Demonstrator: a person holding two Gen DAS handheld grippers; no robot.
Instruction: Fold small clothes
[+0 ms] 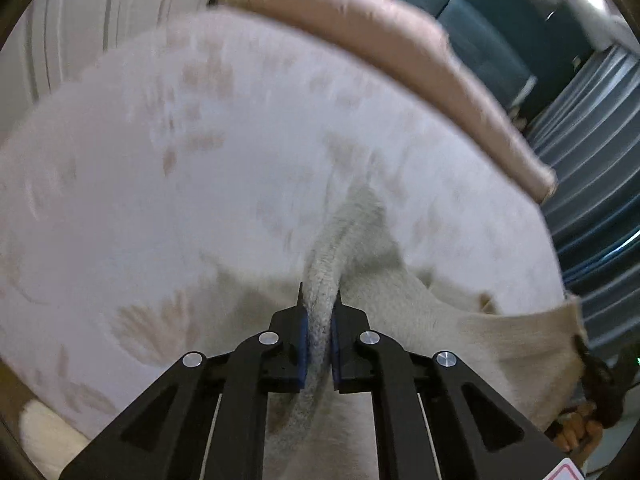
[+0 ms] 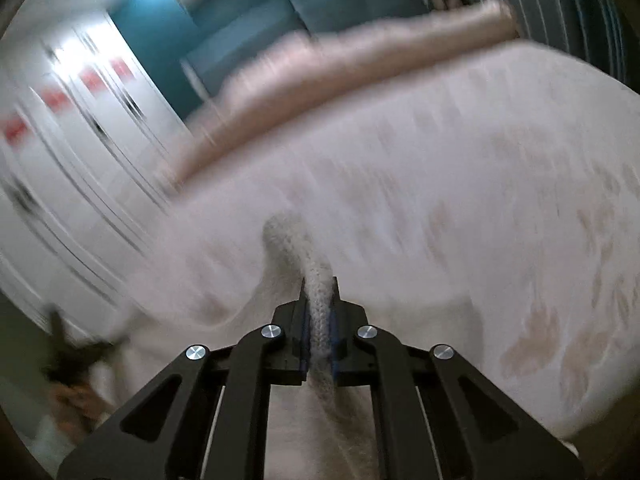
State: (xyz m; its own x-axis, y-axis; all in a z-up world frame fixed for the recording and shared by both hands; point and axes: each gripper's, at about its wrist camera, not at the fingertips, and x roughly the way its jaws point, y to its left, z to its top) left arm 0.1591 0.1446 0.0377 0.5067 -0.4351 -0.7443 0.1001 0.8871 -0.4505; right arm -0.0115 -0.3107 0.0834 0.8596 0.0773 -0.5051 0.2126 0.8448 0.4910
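Left gripper: The left gripper (image 1: pixel 319 312) was clamped on a thick knitted edge of the cream garment (image 1: pixel 460 328), its blue pads pressed against a roll of the knit.
Garment: One small cream knit, held off the bed (image 1: pixel 200 140) at two points; its cloth sagged between them over the pale, leaf-patterned cover.
Key relation: The held edge ran across from one gripper to the other, so the garment's long axis appeared to lie side to side, with its body hanging below and toward the person. Neither hand was nearer; each already had its own end.
Right gripper: The right gripper (image 2: pixel 319 300) was likewise closed on a rolled knit edge of the same garment (image 2: pixel 280 248). In the left wrist view it showed at the far right, gripping the cloth's corner.
Bolster: One tan, long cushion (image 1: pixel 400 40) lay along the bed's far edge, well apart from the garment.
Count: Two grippers, one garment, one bed, one cushion.
Judgement: The fold likely depended on carrying both ends evenly, keeping the edge taut.
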